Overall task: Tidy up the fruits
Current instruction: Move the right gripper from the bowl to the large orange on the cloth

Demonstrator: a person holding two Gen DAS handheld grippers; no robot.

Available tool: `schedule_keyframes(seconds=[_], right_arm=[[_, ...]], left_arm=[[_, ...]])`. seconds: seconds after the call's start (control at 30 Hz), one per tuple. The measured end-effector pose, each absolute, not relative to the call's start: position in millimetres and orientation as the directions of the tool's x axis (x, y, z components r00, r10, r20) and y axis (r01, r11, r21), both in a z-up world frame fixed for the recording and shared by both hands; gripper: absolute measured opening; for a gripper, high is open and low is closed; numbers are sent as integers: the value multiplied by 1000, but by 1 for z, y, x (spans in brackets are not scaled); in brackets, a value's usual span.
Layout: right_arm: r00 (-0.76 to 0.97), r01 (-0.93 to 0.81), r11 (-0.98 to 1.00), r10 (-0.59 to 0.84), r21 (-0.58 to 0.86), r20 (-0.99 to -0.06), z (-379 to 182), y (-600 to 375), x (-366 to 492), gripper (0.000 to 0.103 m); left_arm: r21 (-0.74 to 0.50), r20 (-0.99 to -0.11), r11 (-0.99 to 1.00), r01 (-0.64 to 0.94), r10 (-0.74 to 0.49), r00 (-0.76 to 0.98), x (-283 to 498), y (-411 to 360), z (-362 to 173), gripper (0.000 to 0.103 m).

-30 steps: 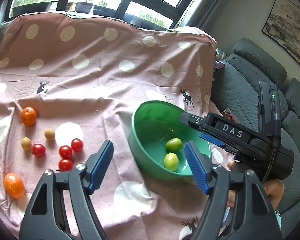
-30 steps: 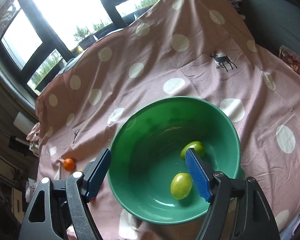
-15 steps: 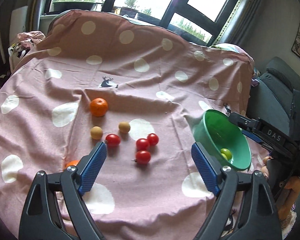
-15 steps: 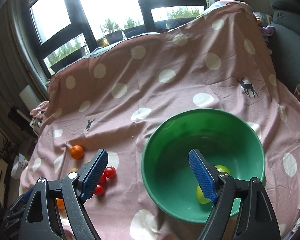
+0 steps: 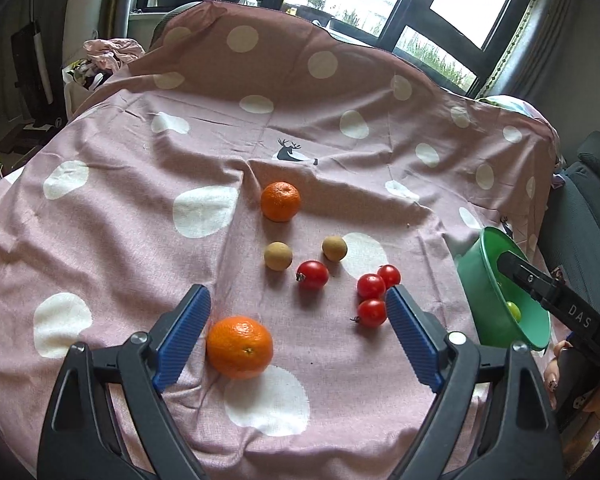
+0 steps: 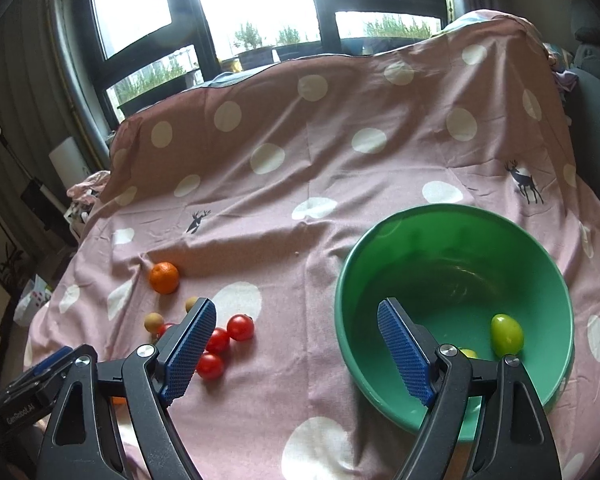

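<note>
**Both claws empty above the spotted cloth, fruit scattered, bowl at right**

Hidden or cut off: In the left wrist view the green bowl [image 5: 496,292] sits at the right edge, tipped by the lens, and the right claw's black body crosses its mouth; only one green fruit [image 5: 513,310] shows inside. In the right wrist view the bowl [image 6: 452,240] is seen from above, lower right, its near rim behind the claw's right finger. One green fruit [image 6: 507,335] is plain; a second green fruit [image 6: 469,353] is only a sliver behind that finger. The near orange [image 6: 118,401] is a scrap of colour under the left finger, and one tomato is half covered by the blue pad. What lies under the pink cloth [image 5: 140,220] cannot be told.

Left claw [image 5: 298,336]: jaws opening, nothing between the pads, which touch nothing. The near orange [image 5: 239,347] lies just beside its left pad; a cluster of three tomatoes [image 5: 371,287] is just beside its right pad.

Right claw [image 6: 296,354]: jaws apart, empty, bare cloth between them.

Centre frame, left view: far orange [image 5: 280,201], two small brown fruits [image 5: 277,256], a lone tomato [image 5: 312,275], all apart from the bowl.

Orientation: the plain green fruit is oval, long axis running upper left to lower right in the frame. Oranges and tomatoes are round; the near orange's stem dimple faces the camera.
</note>
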State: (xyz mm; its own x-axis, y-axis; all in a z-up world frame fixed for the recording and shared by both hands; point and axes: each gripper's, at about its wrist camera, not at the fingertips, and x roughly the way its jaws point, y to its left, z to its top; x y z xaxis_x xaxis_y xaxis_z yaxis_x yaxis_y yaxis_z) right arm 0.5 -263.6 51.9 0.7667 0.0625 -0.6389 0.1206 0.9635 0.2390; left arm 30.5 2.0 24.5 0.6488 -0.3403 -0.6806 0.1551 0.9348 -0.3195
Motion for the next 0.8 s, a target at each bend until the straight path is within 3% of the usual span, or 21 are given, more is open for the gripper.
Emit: schedule_keyframes(seconds=[0.37, 0.8], right_arm=[[743, 29, 980, 111, 197, -660, 42, -232, 5, 83], [692, 2, 965, 189, 263, -697, 29, -225, 12, 83]], left_arm=[[-325, -703, 940, 101, -311, 640, 37, 14, 19, 90], [-294, -721, 951, 90, -283, 632, 39, 13, 13, 90]])
